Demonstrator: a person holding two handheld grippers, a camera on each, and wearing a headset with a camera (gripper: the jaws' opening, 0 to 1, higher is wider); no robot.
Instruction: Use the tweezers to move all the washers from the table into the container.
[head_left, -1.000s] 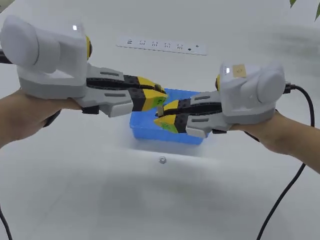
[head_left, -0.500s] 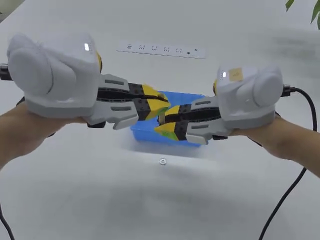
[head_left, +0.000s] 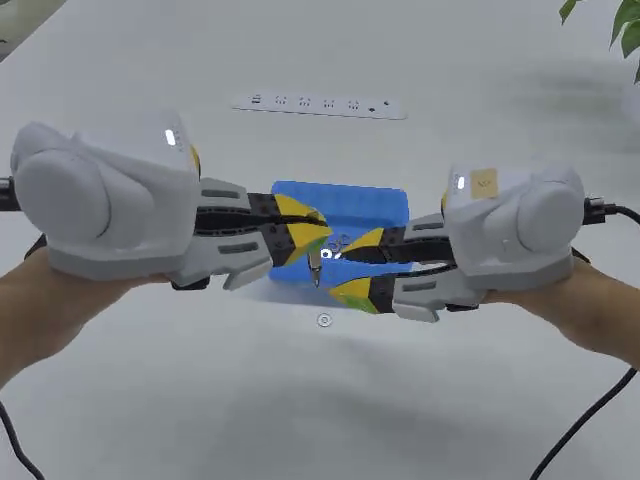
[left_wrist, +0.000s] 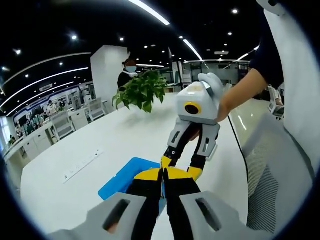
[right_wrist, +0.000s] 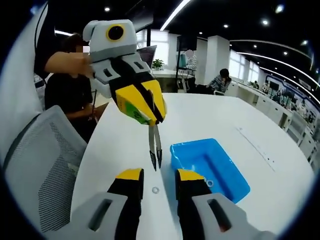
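Hanging from the left gripper (head_left: 316, 232), the tweezers (right_wrist: 155, 145) have their top end hidden betw. the yellow jaws, which are closed tight on them; in head view just a short grey tip shows below the jaws; long axis roughly upright in right gripper view, tips pointing down at the table (head_left: 200, 400), the two tines a little apart; tips are above bare table just beside the blue container (right_wrist: 215, 165), not touching anything as far as can be seen; right gripper (head_left: 345, 270) faces the left one, jaws parted w/ a moderate gap and nothing betw. them; container's near wall is partly covered by both grippers in head view; one washer (head_left: 324, 320) lies flat on the table just in front of the container, well below the tweezer tips; another washer (right_wrist: 210, 183) sits inside the container near its closest corner, partly behind the right jaw; exact count inside is hard to make out; tan sticker (head_left: 483, 182) on the right gripper carries a mark too small to read; power strip (head_left: 320, 103) markings likewise unreadable
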